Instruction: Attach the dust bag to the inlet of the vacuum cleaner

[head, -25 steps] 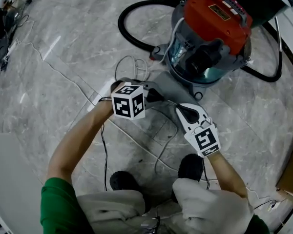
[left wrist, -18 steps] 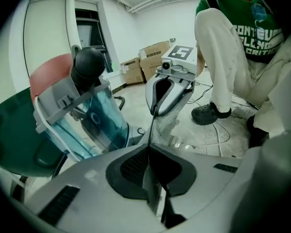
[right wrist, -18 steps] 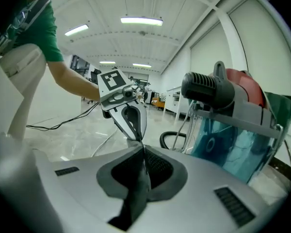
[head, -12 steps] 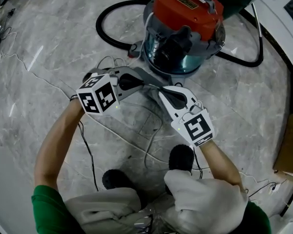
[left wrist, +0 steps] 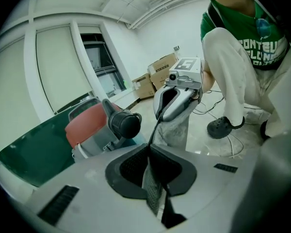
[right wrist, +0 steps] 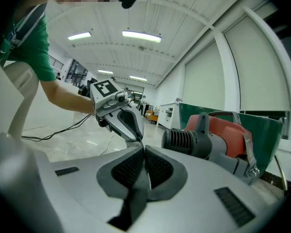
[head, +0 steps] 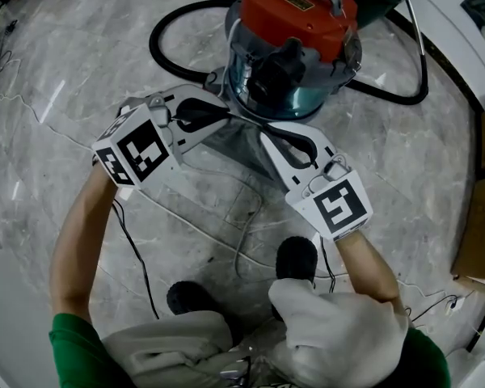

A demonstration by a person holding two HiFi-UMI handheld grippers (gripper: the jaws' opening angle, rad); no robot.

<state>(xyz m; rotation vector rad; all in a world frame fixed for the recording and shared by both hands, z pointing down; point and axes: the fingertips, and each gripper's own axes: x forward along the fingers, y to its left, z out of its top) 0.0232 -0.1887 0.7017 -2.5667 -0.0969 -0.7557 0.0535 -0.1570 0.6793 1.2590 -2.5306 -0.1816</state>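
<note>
Where the scene begins, at our own feet, we list one dark shoe (head: 295, 259) on the marbled floor (head: 73, 79); it has no bearing on the work.

Item, left gripper (left wrist: 149, 161): jaws closed on a strip of the grey dust bag (head: 230, 148), pinched at its upper edge.

Item, right gripper (right wrist: 143, 164): jaws likewise closed on that edge, a little further right. The two tips stand near each other, with the edge drawn taut between them.

Item, dust bag: held clear of the floor, between the grippers and just on the near side of the vacuum cleaner (head: 327, 87), apart from it. The held edge, which we take as its long axis, runs left to right, and the body hangs down from it. We cannot tell where its opening lies or which way it faces.

Item, inlet (head: 276, 65): a black ribbed stub on the near side of the canister, pointing back toward us. The bag is not yet joined to it. Beyond it are the red lid (head: 299, 10) and a black hose (head: 154, 45) looping to the far left.

Hazards, as we judge them: both grips are thin pinches on cloth, so one gripper pulling against the other could drag the edge out and drop the bag. The slack body could also fold over the stub and hide it, so that the opening misses. If the opening faces away, pushing forward would only crumple the cloth.
</note>
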